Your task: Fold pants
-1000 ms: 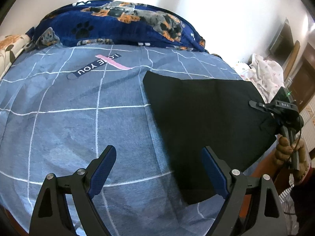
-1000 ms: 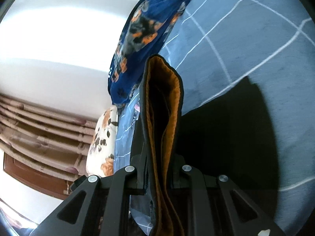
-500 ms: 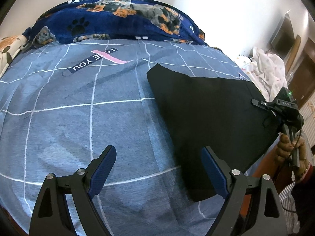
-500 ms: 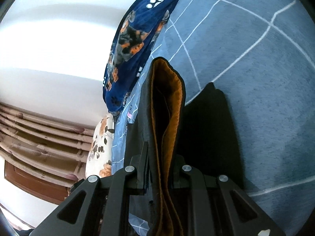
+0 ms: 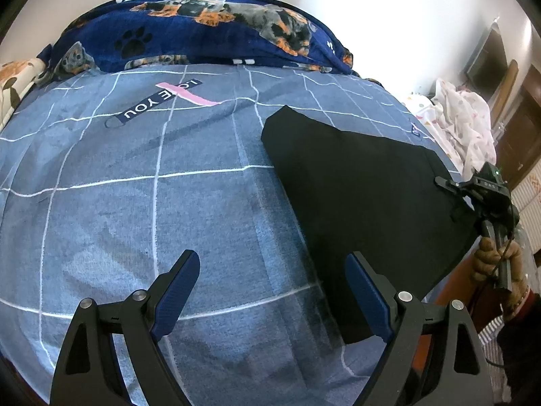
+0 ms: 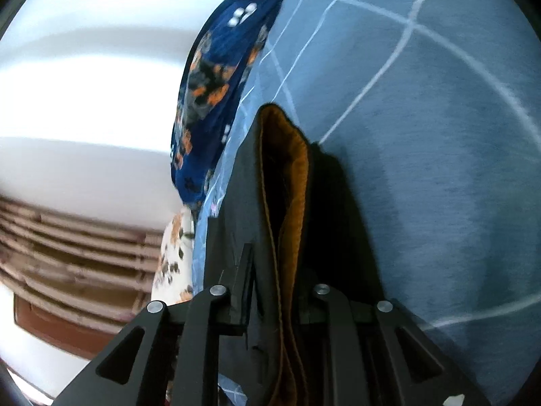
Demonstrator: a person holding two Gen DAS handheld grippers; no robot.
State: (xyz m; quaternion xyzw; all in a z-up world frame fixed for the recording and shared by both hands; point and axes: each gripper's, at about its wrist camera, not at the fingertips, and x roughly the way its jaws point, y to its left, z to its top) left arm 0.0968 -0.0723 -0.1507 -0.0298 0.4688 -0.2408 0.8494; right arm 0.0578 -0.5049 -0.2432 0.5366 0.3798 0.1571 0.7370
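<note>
One pants (image 5: 365, 196) — two grippers: right gripper (image 6: 277, 304) clamped, left gripper (image 5: 270, 291) spread.

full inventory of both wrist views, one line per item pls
pants: 1, black with orange lining, folded flat on right side of bed, one edge clamped by right gripper
bedsheet: 1, blue-grey with white grid lines and an "I LOVE YOU" print, covers the bed
blanket: 1, navy with dog and paw print, bunched at far end of bed
floral fabric: 1, cream with orange flowers, far left edge
pale cloth pile: 1, white with small dots, beyond right side of bed
left gripper: 1, black with blue pads, open, above sheet
right gripper: 1, black, shut on pants
right hand: 1, grips the handle
</note>
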